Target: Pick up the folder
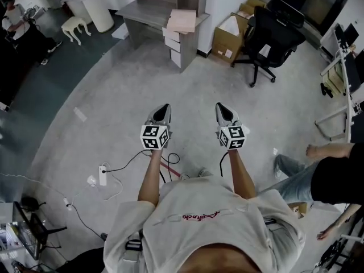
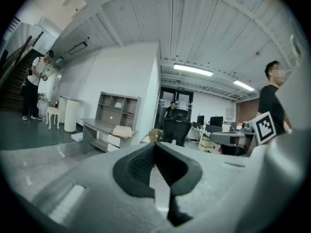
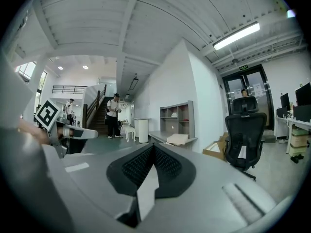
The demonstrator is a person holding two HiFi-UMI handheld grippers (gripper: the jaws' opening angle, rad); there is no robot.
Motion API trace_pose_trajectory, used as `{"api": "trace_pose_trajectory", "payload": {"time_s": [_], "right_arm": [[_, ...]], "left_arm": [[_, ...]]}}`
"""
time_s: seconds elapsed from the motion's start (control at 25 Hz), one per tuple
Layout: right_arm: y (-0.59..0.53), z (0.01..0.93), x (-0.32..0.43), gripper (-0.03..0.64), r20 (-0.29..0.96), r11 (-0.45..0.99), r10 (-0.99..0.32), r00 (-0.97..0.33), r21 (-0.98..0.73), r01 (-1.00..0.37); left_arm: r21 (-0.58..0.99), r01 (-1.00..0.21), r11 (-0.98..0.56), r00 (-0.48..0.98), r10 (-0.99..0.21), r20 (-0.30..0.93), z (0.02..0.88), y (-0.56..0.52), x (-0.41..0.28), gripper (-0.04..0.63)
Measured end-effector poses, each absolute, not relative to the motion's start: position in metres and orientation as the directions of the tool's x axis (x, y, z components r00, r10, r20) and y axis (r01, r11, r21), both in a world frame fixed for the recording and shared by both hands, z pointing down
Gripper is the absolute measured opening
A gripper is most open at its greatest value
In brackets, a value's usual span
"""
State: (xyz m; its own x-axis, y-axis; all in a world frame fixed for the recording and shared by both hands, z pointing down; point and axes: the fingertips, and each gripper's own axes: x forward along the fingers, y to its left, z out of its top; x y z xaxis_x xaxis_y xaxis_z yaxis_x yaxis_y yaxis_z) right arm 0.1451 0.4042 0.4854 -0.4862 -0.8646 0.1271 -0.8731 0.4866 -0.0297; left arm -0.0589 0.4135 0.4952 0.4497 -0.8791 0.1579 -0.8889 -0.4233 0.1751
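Grey floor is under my left gripper (image 1: 164, 108) and right gripper (image 1: 220, 107); both are closed and hold nothing. I see the folder (image 1: 182, 20) well ahead of them, on a desk (image 1: 142, 13).

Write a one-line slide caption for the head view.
Left gripper and right gripper, shut and empty, face the folder on a desk.

Head view looks steeply down; both gripper views level, forward; shared desk (image 1: 145, 13).
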Motion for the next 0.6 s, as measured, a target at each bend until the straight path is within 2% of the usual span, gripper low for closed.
{"api": "trace_pose_trajectory", "payload": {"time_s": [0.6], "right_arm": [[0.394,0.498,0.127,0.007,0.137,0.477,-0.867,-0.478,-0.047,-0.878]], "left_arm": [[0.179,-0.874,-0.452,0.479,-0.863,0.163,0.502,0.395,-0.069,0.0]]}}
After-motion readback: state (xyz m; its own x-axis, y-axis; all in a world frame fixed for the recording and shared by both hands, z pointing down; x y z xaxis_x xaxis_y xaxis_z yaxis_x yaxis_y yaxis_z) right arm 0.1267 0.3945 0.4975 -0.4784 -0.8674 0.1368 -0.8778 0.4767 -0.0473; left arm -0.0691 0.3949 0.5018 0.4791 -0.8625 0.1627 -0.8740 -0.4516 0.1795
